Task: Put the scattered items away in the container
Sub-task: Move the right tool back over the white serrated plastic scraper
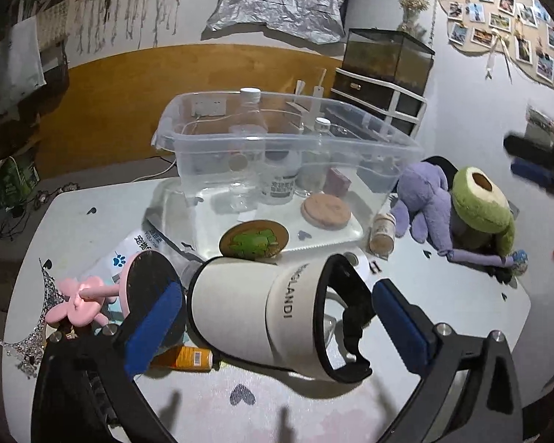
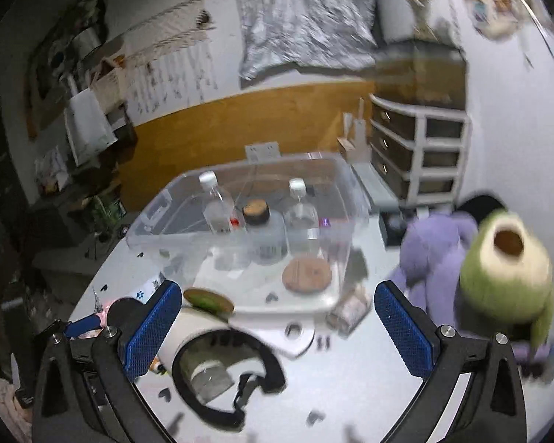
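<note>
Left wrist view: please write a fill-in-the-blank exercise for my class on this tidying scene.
1. The white cup lies on its ____ between the left gripper's open jaws.
2. The clear plastic bin holds two capped ____.
3. The purple plush toy lies ____ the bin.

Missing words: side; bottles; outside

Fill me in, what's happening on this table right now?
A person is tidying clutter into the clear bin, which already holds bottles and a cork coaster. The left gripper, jaws wide open, straddles a white cup lying on its side without gripping it. The right gripper is open and empty. A purple plush, an avocado plush and a pink mirror remain outside.
</note>
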